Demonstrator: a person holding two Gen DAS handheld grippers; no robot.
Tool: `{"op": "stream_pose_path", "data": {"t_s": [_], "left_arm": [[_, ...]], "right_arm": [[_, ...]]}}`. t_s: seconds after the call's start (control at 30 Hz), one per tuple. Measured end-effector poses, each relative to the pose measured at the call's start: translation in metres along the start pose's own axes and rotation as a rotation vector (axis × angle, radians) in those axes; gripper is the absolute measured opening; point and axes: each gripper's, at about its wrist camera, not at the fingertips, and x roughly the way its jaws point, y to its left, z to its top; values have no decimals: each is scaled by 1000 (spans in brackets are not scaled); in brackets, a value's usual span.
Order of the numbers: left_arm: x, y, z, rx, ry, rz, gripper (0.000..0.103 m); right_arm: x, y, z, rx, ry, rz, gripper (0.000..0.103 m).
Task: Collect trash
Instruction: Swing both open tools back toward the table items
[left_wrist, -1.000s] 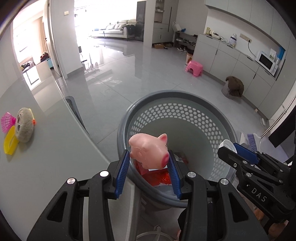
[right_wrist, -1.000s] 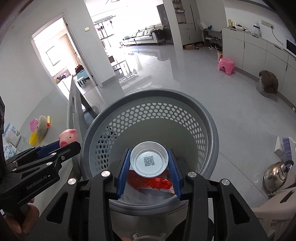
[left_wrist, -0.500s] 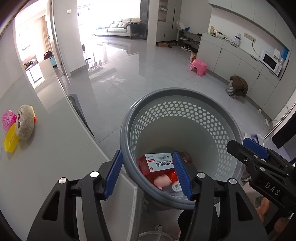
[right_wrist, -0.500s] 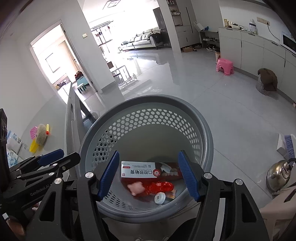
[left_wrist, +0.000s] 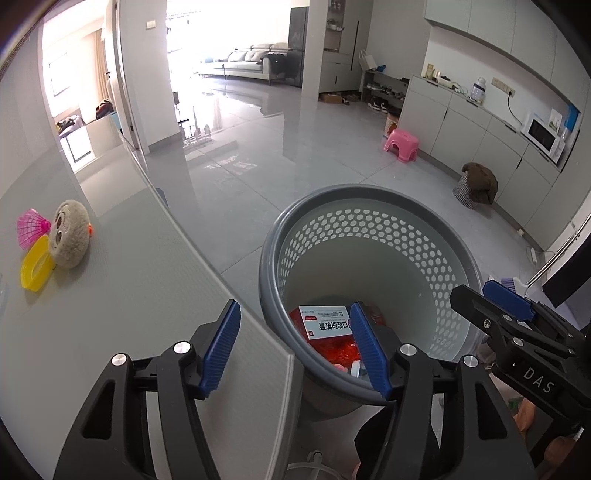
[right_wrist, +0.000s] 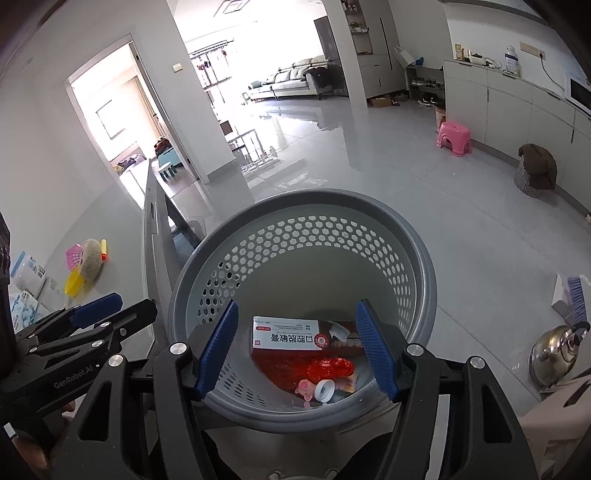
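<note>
Both the left hand-held gripper (left_wrist: 295, 347) and the right hand-held gripper (right_wrist: 297, 345) are gaping wide and gripping nothing, hovering over the near rim of the grey perforated basket (right_wrist: 207, 280), where the pink pig toy (right_wrist: 306, 388), white cap (right_wrist: 324, 390), red wrapper (right_wrist: 314, 369) and toothpaste box (right_wrist: 286, 334) are lying on the bottom. Farther off on the table (left_wrist: 140, 288), a round plush toy (left_wrist: 70, 238), a yellow dish (left_wrist: 35, 267) and a pink net-like piece (left_wrist: 31, 229) are waiting. Swinging back carelessly, a hand-held gripper is likely risking clipping the rim and tipping the basket.
</note>
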Motion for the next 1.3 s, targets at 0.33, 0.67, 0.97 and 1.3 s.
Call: {"op": "stream_pose_path", "data": {"t_s": [0.33, 0.67, 0.97, 1.3], "left_arm": [[-28, 36, -7, -78, -68, 19, 77], [-52, 116, -21, -181, -111, 156, 84], [-63, 207, -31, -310, -115, 292, 86], [-63, 289, -37, -402, -100, 406, 86]], "right_arm": [[-14, 40, -3, -69, -27, 40, 68], [4, 106, 0, -173, -7, 105, 68], [34, 186, 10, -287, 4, 196, 71], [79, 274, 23, -418, 36, 267, 71]]}}
